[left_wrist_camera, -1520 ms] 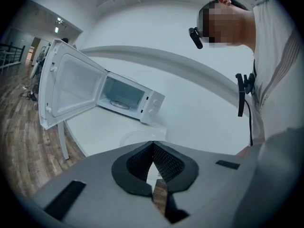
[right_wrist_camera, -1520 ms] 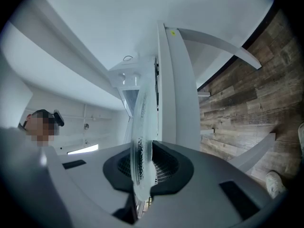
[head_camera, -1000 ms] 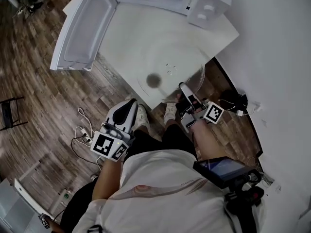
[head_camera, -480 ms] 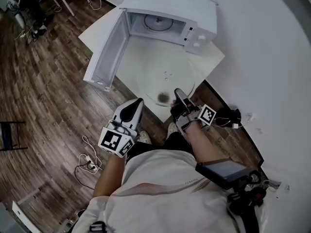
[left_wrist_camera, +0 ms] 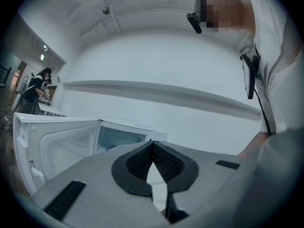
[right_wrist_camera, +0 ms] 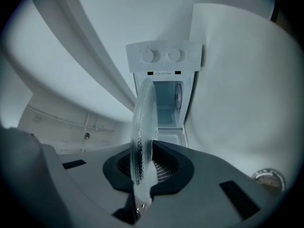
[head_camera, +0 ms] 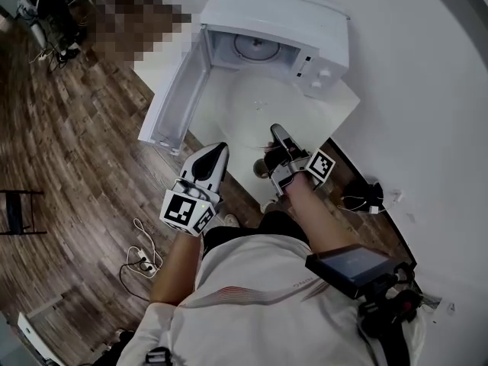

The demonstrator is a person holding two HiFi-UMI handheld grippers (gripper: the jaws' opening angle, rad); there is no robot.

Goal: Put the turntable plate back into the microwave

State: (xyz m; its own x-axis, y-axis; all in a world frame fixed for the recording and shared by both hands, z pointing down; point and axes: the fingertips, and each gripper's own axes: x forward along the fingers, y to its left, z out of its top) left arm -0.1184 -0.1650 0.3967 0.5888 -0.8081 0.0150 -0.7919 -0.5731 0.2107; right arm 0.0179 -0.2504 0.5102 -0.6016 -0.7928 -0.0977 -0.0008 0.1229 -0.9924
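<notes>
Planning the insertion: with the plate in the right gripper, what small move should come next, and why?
Probably ease the turntable plate forward toward the microwave: the right gripper clamps its rim, the door stands open, and the plate is not yet inside.

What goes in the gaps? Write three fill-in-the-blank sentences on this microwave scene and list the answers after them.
1. The turntable plate is clamped by its rim in the ____ gripper.
2. The door of the microwave stands ____.
3. The left gripper has its jaws together and holds ____.

Missing words: right; open; nothing
</notes>
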